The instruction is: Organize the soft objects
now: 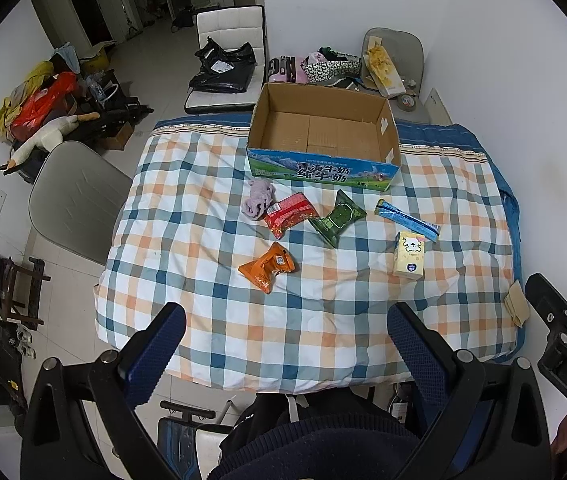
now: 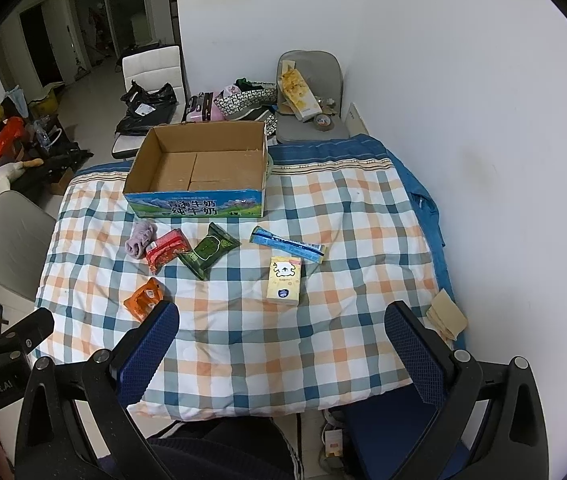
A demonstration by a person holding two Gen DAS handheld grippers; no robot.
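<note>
An open empty cardboard box (image 1: 323, 132) (image 2: 199, 168) stands at the far side of the checked cloth. In front of it lie a purple sock (image 1: 258, 199) (image 2: 140, 238), a red pack (image 1: 289, 216) (image 2: 166, 250), a green pack (image 1: 337, 218) (image 2: 208, 250), an orange pack (image 1: 268, 266) (image 2: 145, 298), a blue pack (image 1: 407, 220) (image 2: 287, 244) and a yellow tissue pack (image 1: 409, 254) (image 2: 284, 280). My left gripper (image 1: 285, 320) and right gripper (image 2: 281, 318) are both open and empty, held above the table's near edge.
The checked cloth (image 1: 243, 320) (image 2: 323, 340) covers the table. A beige folded paper (image 1: 517, 304) (image 2: 447, 314) lies at its right edge. A grey chair (image 1: 75, 196) stands left, two loaded chairs (image 1: 227, 64) behind. The wall (image 2: 463, 80) is close on the right.
</note>
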